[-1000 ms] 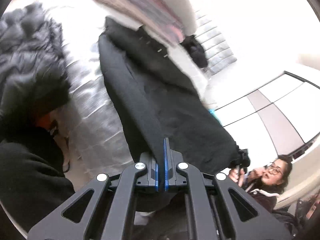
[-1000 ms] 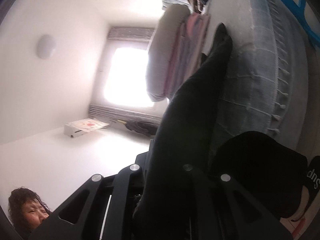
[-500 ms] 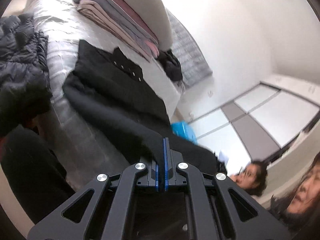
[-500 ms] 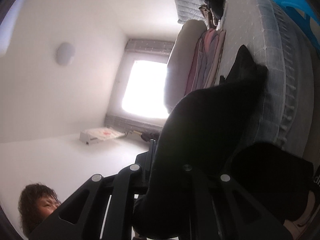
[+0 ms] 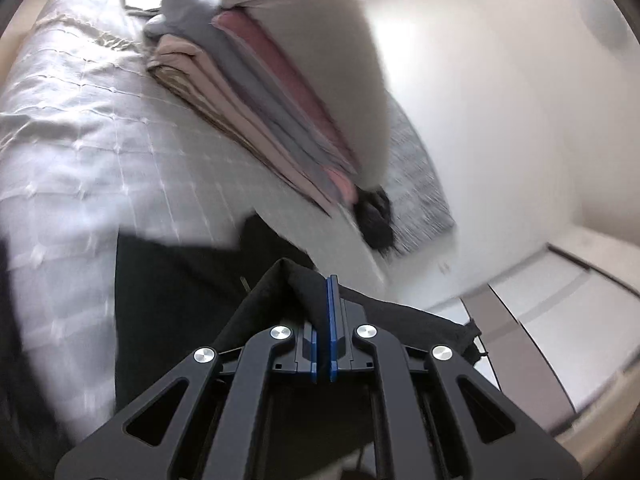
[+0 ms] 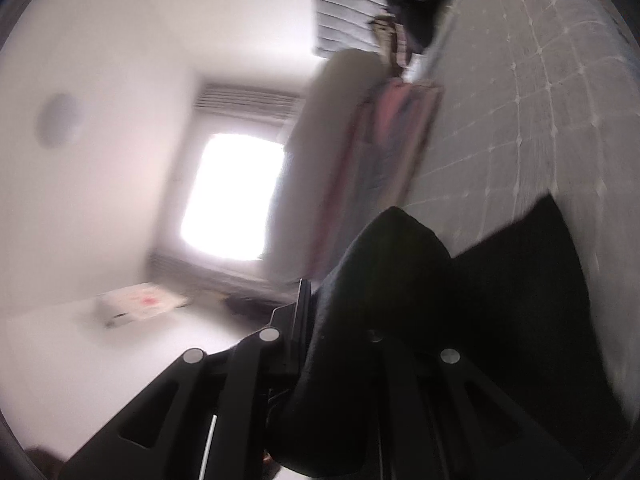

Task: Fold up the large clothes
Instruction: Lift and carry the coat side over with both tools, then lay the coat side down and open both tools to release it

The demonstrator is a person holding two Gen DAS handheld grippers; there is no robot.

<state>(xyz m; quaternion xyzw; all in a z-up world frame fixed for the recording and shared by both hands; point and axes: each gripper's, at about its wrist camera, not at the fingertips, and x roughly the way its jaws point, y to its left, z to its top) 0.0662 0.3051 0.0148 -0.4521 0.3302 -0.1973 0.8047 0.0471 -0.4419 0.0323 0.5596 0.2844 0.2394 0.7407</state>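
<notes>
A large black garment (image 5: 168, 292) lies partly on the pale quilted bed (image 5: 80, 152) and hangs from both grippers. My left gripper (image 5: 325, 300) is shut on a peaked fold of the garment just above the bed. My right gripper (image 6: 320, 312) is shut on another edge of the same garment (image 6: 500, 300), whose cloth drapes over the jaws and hides the right finger. Both views are blurred by motion.
A tall stack of folded bedding (image 5: 280, 80) in grey, pink and beige stands on the bed ahead; it also shows in the right wrist view (image 6: 360, 168). A dark clothing heap (image 5: 374, 216) lies beyond it. A bright window (image 6: 232, 196) and white walls surround the bed.
Both grippers have carried the garment's held edge forward over the bed toward the bedding stack. The spread garment now lies closer beneath them, and the people have left the view.
</notes>
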